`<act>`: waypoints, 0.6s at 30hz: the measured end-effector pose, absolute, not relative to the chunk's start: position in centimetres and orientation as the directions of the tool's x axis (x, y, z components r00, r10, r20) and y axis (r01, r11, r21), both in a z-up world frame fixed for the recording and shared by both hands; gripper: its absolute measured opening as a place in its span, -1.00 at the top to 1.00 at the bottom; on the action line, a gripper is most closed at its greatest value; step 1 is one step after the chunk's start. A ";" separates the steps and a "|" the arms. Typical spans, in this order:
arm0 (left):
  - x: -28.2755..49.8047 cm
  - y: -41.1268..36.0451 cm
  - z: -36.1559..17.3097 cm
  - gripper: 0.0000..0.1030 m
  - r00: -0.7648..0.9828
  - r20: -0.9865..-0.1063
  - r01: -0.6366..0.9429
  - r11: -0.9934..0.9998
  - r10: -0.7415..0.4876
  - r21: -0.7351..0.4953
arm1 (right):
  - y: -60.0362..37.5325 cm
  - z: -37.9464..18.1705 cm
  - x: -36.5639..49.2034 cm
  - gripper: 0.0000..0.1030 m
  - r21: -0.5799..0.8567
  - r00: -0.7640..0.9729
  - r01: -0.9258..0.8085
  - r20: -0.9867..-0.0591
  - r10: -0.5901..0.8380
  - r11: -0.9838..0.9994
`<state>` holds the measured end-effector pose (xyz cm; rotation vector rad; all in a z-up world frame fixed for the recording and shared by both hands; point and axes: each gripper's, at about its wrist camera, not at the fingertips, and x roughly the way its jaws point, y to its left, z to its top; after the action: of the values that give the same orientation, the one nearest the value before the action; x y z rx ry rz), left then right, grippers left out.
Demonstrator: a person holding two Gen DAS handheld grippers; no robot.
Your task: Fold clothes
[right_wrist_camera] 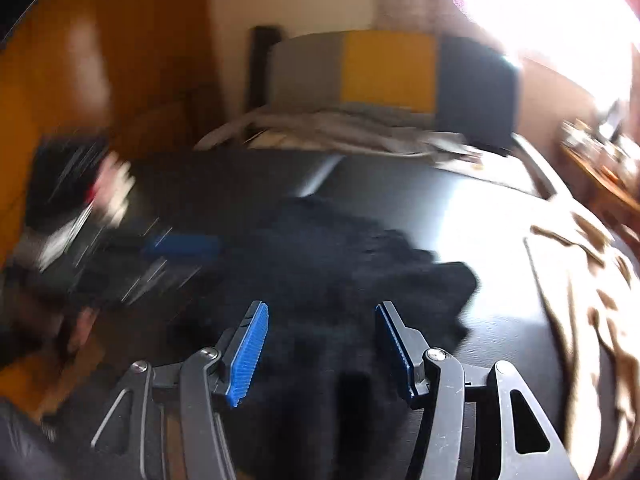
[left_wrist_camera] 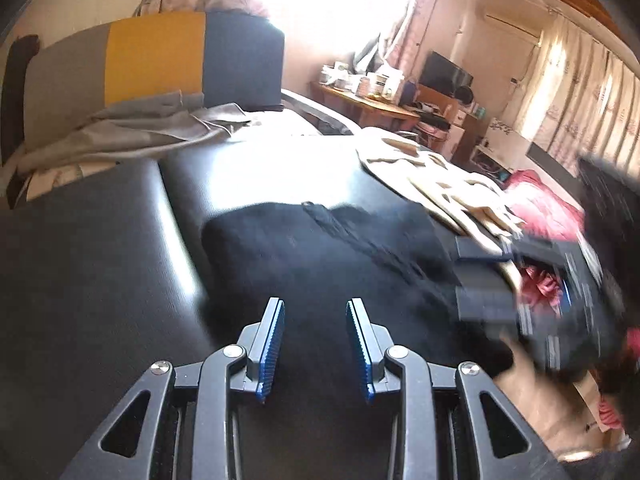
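Both claws are empty and released: left claw (left_wrist_camera: 315, 344) and right claw (right_wrist_camera: 320, 350) hang just above the black garment (left_wrist_camera: 320, 248), lying crosswise on the desk (left_wrist_camera: 100, 240).

Location I am working in: home bedroom. Evidence: grey, yellow and navy padded headboard (left_wrist_camera: 152, 60); floral pink curtains (left_wrist_camera: 404, 36); cluttered wooden dresser (left_wrist_camera: 372, 106) with dark flat television (left_wrist_camera: 444, 74); loose beige garment (left_wrist_camera: 436, 184) on glossy black table (left_wrist_camera: 280, 168)
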<state>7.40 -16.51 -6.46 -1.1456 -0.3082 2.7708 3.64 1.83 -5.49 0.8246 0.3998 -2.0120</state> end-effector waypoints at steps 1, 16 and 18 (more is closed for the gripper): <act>6.2 -16.7 -6.4 0.37 -0.701 -0.688 -0.033 -0.972 0.189 -0.233 | 1.4 -6.0 4.1 -0.09 0.024 -0.359 0.851 -0.703 -0.614 -0.525; -4.5 -15.6 -12.5 0.33 -0.586 -0.791 0.065 -0.963 0.176 -0.263 | 6.1 -12.8 2.7 -0.07 0.073 -0.371 0.783 -0.743 -0.557 -0.618; -4.8 -15.4 -12.6 0.33 -0.588 -0.792 0.059 -0.968 0.164 -0.244 | 5.8 -12.9 3.1 -0.07 0.077 -0.375 0.782 -0.735 -0.565 -0.618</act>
<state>-4.82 -15.37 -12.65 -1.3973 -0.3785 2.7209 3.08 5.83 -12.95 0.9497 0.3614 -2.0536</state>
